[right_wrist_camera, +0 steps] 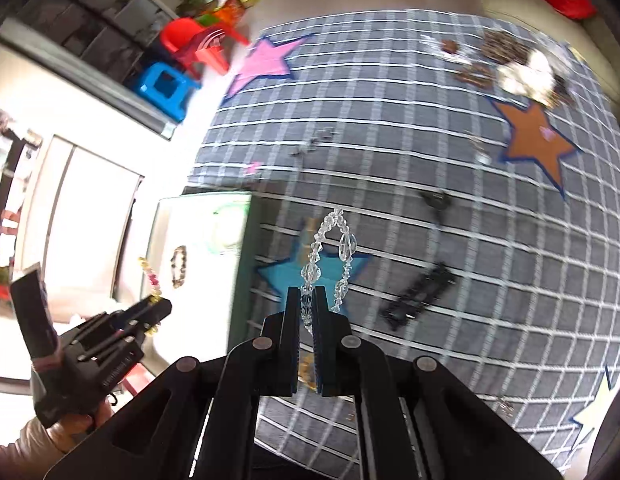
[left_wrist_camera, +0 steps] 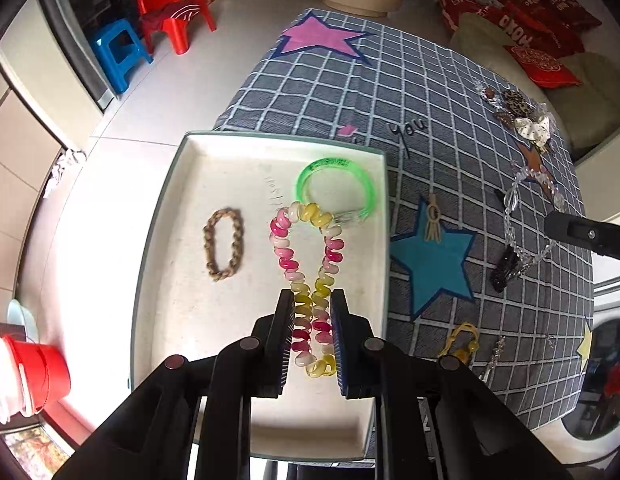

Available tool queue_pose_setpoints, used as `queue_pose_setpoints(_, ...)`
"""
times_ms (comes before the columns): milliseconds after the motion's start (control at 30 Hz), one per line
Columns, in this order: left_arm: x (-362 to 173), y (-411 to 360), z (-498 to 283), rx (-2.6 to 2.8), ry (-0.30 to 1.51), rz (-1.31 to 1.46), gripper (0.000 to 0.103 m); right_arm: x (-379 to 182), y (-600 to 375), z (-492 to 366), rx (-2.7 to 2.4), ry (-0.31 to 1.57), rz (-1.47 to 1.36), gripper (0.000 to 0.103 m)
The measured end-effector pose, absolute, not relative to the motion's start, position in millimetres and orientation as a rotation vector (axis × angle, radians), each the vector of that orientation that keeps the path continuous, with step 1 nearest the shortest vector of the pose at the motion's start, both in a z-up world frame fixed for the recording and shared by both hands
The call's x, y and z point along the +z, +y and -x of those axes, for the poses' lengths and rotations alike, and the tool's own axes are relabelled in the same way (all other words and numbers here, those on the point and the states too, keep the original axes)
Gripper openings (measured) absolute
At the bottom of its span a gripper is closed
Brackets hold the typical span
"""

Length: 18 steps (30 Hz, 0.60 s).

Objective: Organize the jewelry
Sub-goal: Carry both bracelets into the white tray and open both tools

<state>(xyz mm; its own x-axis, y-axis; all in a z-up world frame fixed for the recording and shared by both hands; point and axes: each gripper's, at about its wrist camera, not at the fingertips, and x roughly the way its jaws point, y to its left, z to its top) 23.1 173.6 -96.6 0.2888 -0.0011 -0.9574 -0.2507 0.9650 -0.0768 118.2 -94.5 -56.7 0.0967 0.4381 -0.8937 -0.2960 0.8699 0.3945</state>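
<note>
- Jewelry is sitting in two places: some in the white tray (left_wrist_camera: 170, 240), the rest scattered over the grey checked cloth (left_wrist_camera: 430, 92) with its coloured stars.
- Only the left wrist view is showing the tray's contents sharply: a braided tan bracelet (left_wrist_camera: 224, 245) lying flat and a green bangle (left_wrist_camera: 337, 187) near the far right corner (the right wrist view is blurring both into smudges).
- Only the right wrist view is showing the brown star (right_wrist_camera: 536, 140) in full and the person's hand gripping the left tool's handle.
- The left gripper (left_wrist_camera: 312, 336) is clamping a pink, white and yellow spiral coil bracelet (left_wrist_camera: 308, 264), which is stretching forward from the jaws over the tray, its far loop reaching the bangle.
- The right gripper (right_wrist_camera: 308, 316) is pinching one strand of a clear crystal bead bracelet (right_wrist_camera: 330, 252); the loop is hanging out ahead of the fingertips above the blue star (right_wrist_camera: 286, 276).
- A black hair clip (right_wrist_camera: 420, 294) is lying on the cloth to the right of the beads.
</note>
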Motion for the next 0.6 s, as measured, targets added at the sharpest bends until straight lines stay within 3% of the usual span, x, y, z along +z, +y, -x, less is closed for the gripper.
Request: queue_pose_setpoints(600,-153.8,237.9,8.9,0.346,1.3,0.304,0.025,-93.0,109.3,-128.8,0.94,1.424,0.066,0.006)
